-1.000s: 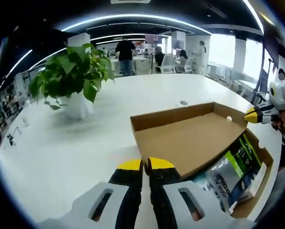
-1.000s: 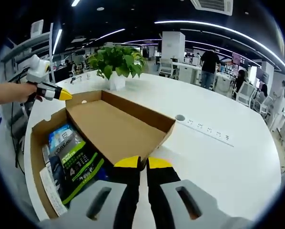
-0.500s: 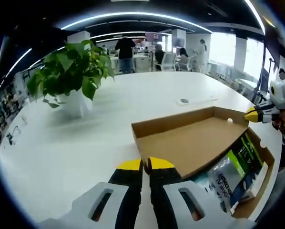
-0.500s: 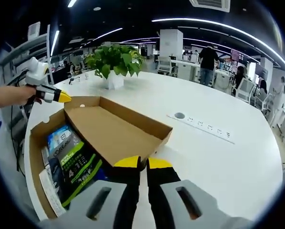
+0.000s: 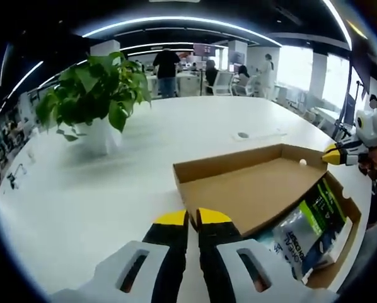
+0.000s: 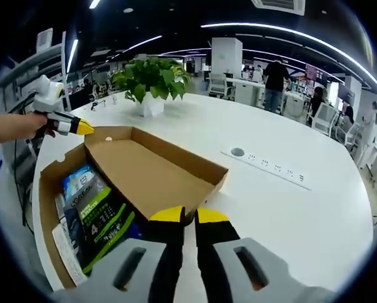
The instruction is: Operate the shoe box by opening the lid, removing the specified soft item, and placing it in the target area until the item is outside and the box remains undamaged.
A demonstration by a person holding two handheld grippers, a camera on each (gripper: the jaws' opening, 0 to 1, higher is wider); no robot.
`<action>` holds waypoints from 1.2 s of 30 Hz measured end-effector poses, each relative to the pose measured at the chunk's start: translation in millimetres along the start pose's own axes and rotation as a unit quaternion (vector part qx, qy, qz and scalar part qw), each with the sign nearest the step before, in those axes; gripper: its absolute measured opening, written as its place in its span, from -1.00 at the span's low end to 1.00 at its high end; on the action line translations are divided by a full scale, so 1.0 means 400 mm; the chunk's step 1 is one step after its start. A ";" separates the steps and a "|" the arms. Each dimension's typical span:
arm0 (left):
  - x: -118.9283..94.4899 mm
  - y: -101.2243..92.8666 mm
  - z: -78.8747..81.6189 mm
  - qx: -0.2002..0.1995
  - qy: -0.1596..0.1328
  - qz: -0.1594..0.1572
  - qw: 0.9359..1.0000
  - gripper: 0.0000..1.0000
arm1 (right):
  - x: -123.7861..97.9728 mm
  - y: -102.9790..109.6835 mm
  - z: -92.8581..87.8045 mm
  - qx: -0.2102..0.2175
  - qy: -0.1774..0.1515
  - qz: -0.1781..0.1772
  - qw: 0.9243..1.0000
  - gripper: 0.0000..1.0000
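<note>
**Lid folded back, packets waiting in the box**

Since a second ago the lid has dropped a little lower and flatter, and the two grippers have barely shifted at its corners.

Nearest in the left gripper view, the left gripper point(image 5: 193, 218) has its yellow-tipped jaws pressed together right at the near edge of the lid point(image 5: 251, 186); whether a sliver of cardboard sits between them, I cannot tell. Same story in the right gripper view: the right gripper point(image 6: 190, 216) has its jaws drawn together against the lid's near corner, and again I cannot tell if it is pinching.

Just beyond, the shoe box point(image 6: 46, 208) lies open on the white table point(image 6: 302, 214), lid swung over and resting with its inside facing up. Inside the box sit the soft packets point(image 6: 97, 211), glossy green, black and blue pouches stacked at a slant, still wholly inside.

My read: these are light and limp, and the shiny film looks slippery. A pinch on the top packet's free edge or sealed seam looks the best hold, lifting straight up so nothing drags on the thin cardboard wall, which would crease easily.

Further off, a power strip point(image 6: 273, 170) lies flush in the table top, then a potted plant point(image 6: 152, 82), and people stand among desks at the back of the office.
</note>
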State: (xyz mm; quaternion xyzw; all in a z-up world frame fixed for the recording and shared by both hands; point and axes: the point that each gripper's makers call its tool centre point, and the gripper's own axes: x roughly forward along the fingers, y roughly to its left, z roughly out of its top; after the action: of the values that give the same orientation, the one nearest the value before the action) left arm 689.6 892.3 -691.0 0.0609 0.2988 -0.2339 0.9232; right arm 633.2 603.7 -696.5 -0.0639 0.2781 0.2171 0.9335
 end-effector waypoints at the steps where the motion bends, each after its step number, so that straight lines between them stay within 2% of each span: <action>1: -0.002 -0.001 0.000 0.003 0.001 0.001 1.000 -0.94 | -0.001 0.002 -0.001 -0.003 0.002 0.000 1.000 -0.88; 3: -0.003 0.000 0.002 0.004 -0.001 0.000 1.000 -0.89 | -0.005 0.007 -0.003 -0.023 0.004 0.000 1.000 -0.86; 5: -0.012 -0.006 0.005 0.002 -0.002 -0.002 1.000 -0.82 | -0.009 0.011 -0.003 -0.025 0.004 0.002 1.000 -0.84; 18: -0.056 -0.029 0.007 0.009 -0.009 -0.003 1.000 -0.64 | -0.066 0.033 0.010 -0.012 -0.003 0.013 1.000 -0.69; 29: -0.102 -0.069 -0.007 0.014 -0.013 -0.017 1.000 -0.60 | -0.092 0.104 0.005 -0.011 0.002 0.041 0.999 -0.69; 36: -0.125 -0.113 -0.026 0.014 -0.011 -0.031 0.999 -0.55 | -0.088 0.137 -0.013 -0.007 0.021 0.057 0.998 -0.61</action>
State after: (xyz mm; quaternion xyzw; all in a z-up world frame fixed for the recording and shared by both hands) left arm 627.2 874.8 -669.2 0.0622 0.2867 -0.2675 0.9178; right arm 580.1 638.6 -681.8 -0.0596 0.2995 0.2704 0.9130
